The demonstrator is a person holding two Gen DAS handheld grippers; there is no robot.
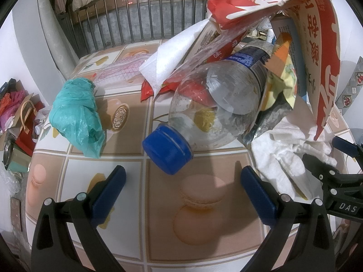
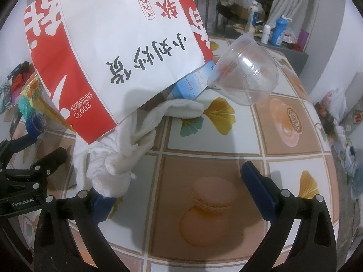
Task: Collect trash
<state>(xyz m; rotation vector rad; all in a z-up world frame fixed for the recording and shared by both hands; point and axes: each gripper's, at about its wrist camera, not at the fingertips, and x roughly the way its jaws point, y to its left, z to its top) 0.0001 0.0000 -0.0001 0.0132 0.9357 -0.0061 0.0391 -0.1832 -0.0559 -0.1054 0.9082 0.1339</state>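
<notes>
A clear plastic bottle (image 1: 217, 104) with a blue cap (image 1: 168, 149) lies on the patterned table (image 1: 199, 231), its cap pointing at my left gripper (image 1: 182, 179), which is open just short of it. Over the pile arches a red and white paper bag (image 2: 113, 56). A crumpled white cloth (image 2: 127, 140) spills from under the bag and drapes over the left finger of my open right gripper (image 2: 179, 190). A teal plastic bag (image 1: 77, 113) lies to the bottle's left. A clear plastic cup (image 2: 247, 72) lies on its side.
Snack wrappers (image 1: 281, 77), white paper (image 1: 168, 54) and a blue box (image 2: 190, 83) sit in the pile under the bag. A metal railing (image 1: 127, 18) stands behind the table. Clutter lies on the floor at the left (image 1: 18, 113); bottles stand on a far shelf (image 2: 279, 31).
</notes>
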